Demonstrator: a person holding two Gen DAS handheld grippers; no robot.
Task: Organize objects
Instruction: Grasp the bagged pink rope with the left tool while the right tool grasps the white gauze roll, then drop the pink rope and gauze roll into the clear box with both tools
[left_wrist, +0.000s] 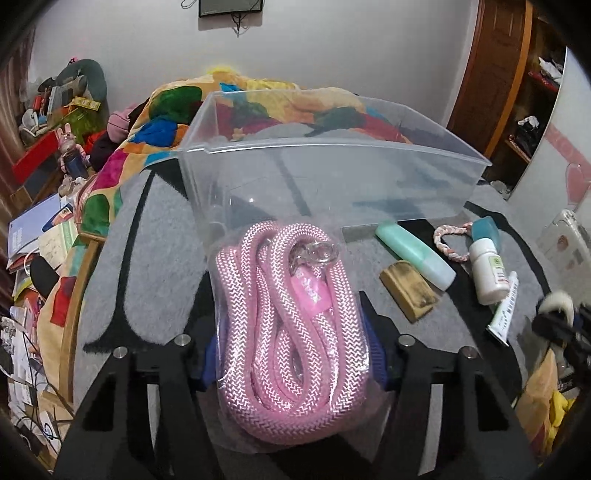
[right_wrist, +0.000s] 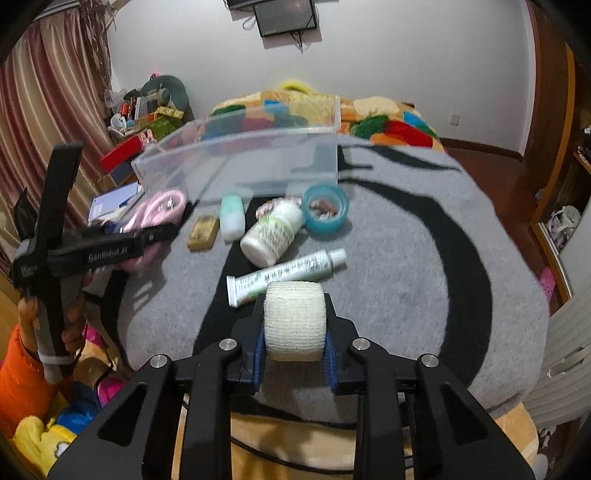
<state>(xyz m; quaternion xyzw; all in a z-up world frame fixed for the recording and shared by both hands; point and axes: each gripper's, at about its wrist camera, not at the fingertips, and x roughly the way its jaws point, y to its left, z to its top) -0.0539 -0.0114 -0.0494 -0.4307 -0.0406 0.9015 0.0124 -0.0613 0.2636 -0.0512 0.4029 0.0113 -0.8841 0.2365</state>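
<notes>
Each hand-held gripper carries cargo toward the clear bin (left_wrist: 332, 162): left hand-held gripper (left_wrist: 291, 354) clamping bagged pink rope (left_wrist: 291, 325), right hand-held gripper (right_wrist: 295, 347) squeezing a bandage roll (right_wrist: 295, 319).

We see a plain white wall (right_wrist: 388, 66) at the back, with a dark framed screen (right_wrist: 286, 16) mounted high on it and cables hanging below. On the left hang striped pink curtains (right_wrist: 44, 110). A bed carries a bright patchwork blanket (left_wrist: 162, 122), and over it lies a grey rug with black curves (right_wrist: 406, 240). A cluttered side table (right_wrist: 147, 110) stands by the curtains. To the right are a brown wooden door frame (left_wrist: 491, 74), shelves (left_wrist: 532, 110) and a dark wooden floor (right_wrist: 480, 147).
</notes>
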